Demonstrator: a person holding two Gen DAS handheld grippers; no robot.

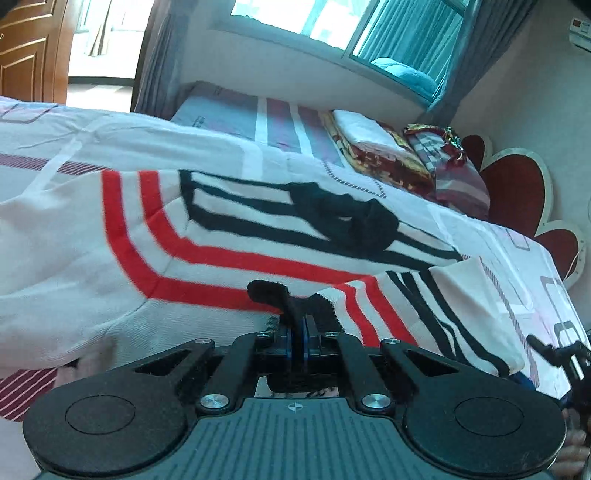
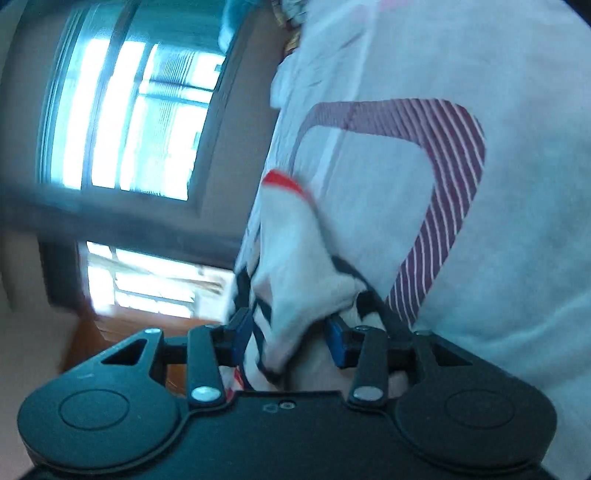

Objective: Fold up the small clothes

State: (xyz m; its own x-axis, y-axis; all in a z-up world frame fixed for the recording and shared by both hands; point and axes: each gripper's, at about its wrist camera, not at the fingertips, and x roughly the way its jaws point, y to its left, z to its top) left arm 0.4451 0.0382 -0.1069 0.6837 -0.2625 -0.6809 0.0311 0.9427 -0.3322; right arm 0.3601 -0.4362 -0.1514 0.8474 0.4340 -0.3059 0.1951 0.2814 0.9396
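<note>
A small white knit garment (image 1: 229, 236) with red and black stripes lies spread over the bed. My left gripper (image 1: 298, 334) is shut on the garment's black-trimmed edge near the camera. In the right wrist view, my right gripper (image 2: 286, 338) has its blue pads (image 2: 337, 339) apart with a bunch of the same garment (image 2: 295, 266) lying between them; the jaws stand open around the cloth. The right gripper also shows at the right edge of the left wrist view (image 1: 561, 354).
The bed's white quilt (image 1: 92, 140) has maroon striped patterns, also seen in the right wrist view (image 2: 480, 184). Pillows and folded blankets (image 1: 406, 158) lie at the head by a red headboard (image 1: 517, 192). A window (image 1: 332, 22) and a wooden door (image 1: 26, 51) are behind.
</note>
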